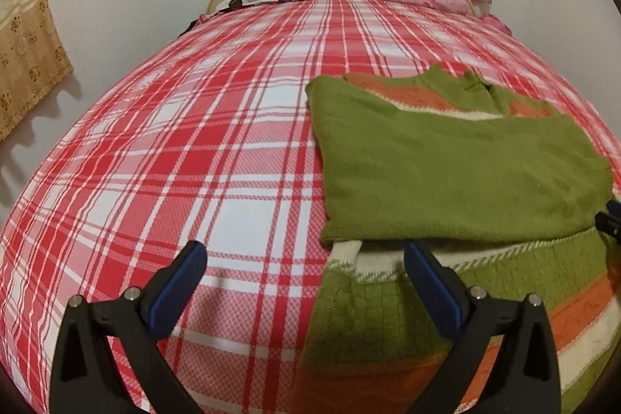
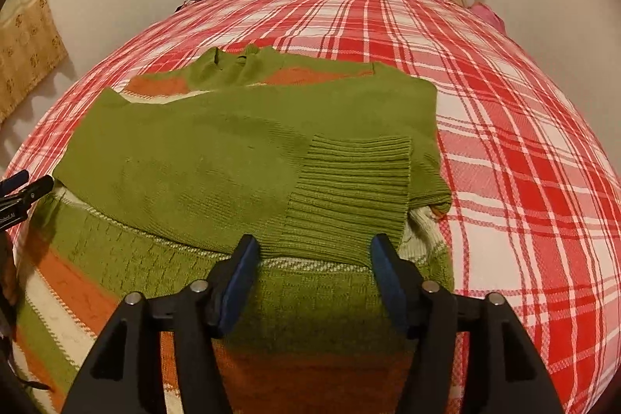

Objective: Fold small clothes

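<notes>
My left gripper (image 1: 304,258) hangs w/ jaws spread wide, nothing btwn them but plaid bedsheet (image 1: 174,150); its right finger (image 1: 431,278) sits just over the sweater's near-left edge. Green sweater (image 2: 217,158), orange & cream stripes, lies flat mid-bed, both sleeves folded across the chest. My right gripper (image 2: 312,258) is parted approx cuff-wide, ribbed cuff (image 2: 349,189) btwn the pads, not pinched.

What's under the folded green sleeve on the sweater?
The sleeve lies across the sweater. Below its edge the body's green knit, cream band and orange stripes show; near the collar, orange and cream peek out. The body's middle, directly beneath, is covered and unseen.
</notes>
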`<state>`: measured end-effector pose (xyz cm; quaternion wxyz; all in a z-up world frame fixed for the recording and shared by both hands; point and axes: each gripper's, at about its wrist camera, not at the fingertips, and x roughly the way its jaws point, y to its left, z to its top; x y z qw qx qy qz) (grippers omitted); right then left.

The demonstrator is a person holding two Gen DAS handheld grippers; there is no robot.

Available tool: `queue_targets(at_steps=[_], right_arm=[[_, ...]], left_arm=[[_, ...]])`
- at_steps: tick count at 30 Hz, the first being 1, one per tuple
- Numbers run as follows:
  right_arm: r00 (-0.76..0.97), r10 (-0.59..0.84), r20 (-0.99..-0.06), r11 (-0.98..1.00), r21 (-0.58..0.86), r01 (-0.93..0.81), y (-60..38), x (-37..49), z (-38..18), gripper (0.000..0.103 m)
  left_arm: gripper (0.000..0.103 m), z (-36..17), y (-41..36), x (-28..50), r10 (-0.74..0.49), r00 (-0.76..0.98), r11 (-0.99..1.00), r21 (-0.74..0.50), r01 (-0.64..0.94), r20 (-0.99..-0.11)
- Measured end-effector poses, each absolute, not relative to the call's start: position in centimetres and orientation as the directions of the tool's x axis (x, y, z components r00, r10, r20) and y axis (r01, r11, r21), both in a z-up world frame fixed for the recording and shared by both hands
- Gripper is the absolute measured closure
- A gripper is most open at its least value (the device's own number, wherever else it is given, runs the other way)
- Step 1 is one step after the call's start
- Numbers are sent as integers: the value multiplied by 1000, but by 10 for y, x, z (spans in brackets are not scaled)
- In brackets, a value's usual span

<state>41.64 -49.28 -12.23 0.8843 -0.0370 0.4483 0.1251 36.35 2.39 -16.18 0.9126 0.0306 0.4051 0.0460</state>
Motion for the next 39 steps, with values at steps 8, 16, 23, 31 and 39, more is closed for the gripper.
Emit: queue_targets(at_steps=[8,16,23,31,39], right_arm=[[571,190,-799,966,50,-252,-494,414,-122,34],[566,179,-805,969,44,-244,-495,403,-120,34],[579,170,-797,973,43,-226,-496,388,-112,34],[583,182,-792,973,59,-223,-499,359,-109,34],[588,206,-782,972,91,-219,-499,321,-105,34]], left_arm=[[0,-175,35,373,105,604,994,62,-92,-790],[0,-162,26,349,45,647,999,37,-26,-761],[0,-156,22,327,-6,651,1000,0,10,-759],[0,-154,17,292,-61,657,998,-42,45,-752],[0,-151,14,251,-105,664,994,-66,84,-740]])
